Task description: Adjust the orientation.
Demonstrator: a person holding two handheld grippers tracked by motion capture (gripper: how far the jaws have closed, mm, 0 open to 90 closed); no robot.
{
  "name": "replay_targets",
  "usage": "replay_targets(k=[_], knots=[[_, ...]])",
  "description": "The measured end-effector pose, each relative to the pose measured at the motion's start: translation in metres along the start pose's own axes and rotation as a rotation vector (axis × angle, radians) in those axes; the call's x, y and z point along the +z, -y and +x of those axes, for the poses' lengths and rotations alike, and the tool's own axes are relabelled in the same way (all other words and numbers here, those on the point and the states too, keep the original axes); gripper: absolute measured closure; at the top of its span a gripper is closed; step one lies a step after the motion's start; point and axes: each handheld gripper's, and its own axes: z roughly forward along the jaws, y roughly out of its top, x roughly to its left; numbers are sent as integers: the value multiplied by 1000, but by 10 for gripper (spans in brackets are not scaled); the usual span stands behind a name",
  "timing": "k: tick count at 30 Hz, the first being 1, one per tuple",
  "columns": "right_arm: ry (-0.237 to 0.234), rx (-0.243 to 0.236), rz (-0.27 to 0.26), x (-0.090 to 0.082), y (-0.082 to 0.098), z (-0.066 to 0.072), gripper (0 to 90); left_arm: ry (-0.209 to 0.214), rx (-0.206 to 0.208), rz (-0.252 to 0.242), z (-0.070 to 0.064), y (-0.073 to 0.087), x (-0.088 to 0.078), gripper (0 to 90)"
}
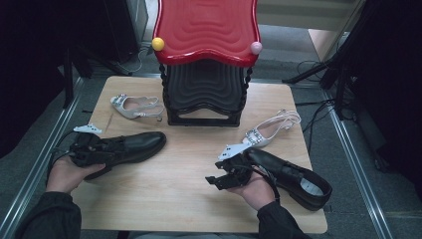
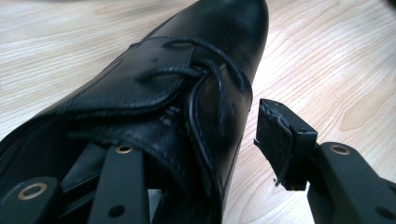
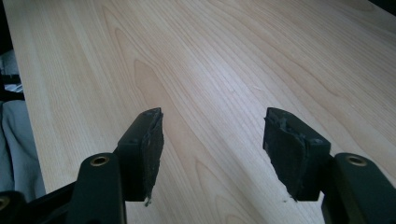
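While the wooden table (image 1: 189, 184) carries a red and black stool (image 1: 206, 55) at twelve o'clock, we note a black lace-up shoe (image 1: 134, 144) at nine o'clock. The left gripper (image 1: 92, 149) has one jaw inside that shoe's opening and the other outside its right flank, a gap showing at the outer pad; no grip is confirmed. The right gripper (image 3: 212, 140), at five o'clock, stands spread over bare wood.

Glossy black lace-up shoe (image 2: 177, 93), pale wood-grain table (image 1: 189, 179), red ridged stool (image 1: 206, 27).
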Motion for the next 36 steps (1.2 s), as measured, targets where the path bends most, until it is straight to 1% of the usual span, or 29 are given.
replay_targets(k=[3, 4, 5, 6, 7, 8, 9, 12, 13, 14, 16, 19, 23, 27, 28, 30, 34, 36], knots=[[9, 9, 1, -2, 3, 0, 391, 12, 4, 15, 1, -3, 4, 519], [10, 11, -1, -3, 4, 0, 391, 13, 7, 16, 2, -3, 4, 542], [15, 14, -3, -5, 6, -1, 391, 38, -3, 6, 3, -5, 4, 593], [15, 14, -3, -5, 6, -1, 391, 38, -3, 6, 3, -5, 4, 621], [19, 20, -2, -6, 6, -1, 391, 52, -5, 0, 3, -6, 4, 621], [23, 25, -3, -7, 8, -1, 392, 68, -6, 0, 4, -7, 4, 683], [23, 25, -3, -7, 8, -1, 392, 81, -10, 1, 3, -9, 4, 683], [28, 33, -6, -9, 10, -1, 392, 122, 3, 12, 0, -14, 6, 745], [30, 35, -7, -10, 11, -1, 392, 134, -5, 16, -2, -16, 8, 758], [32, 35, -7, -10, 12, -1, 392, 139, 0, 23, -3, -18, 9, 769], [34, 41, -10, -12, 13, -1, 391, 151, 28, 39, -7, -22, 11, 781], [40, 53, -11, -15, 17, -2, 392, 160, 51, 49, -16, -28, 14, 781], [48, 57, -16, -17, 19, -2, 391, 191, 70, 44, -25, -36, 18, 779], [55, 68, -16, -19, 22, -2, 391, 206, 85, 36, -34, -43, 22, 777], [56, 68, -16, -19, 23, -2, 391, 215, 86, 37, -36, -45, 23, 777], [61, 67, -17, -21, 24, -3, 391, 218, 95, 38, -40, -48, 25, 776], [70, 86, -16, -23, 27, -2, 390, 230, 114, 41, -50, -55, 30, 772], [83, 81, -27, -25, 28, -2, 392, 232, 122, 41, -56, -59, 32, 773]])
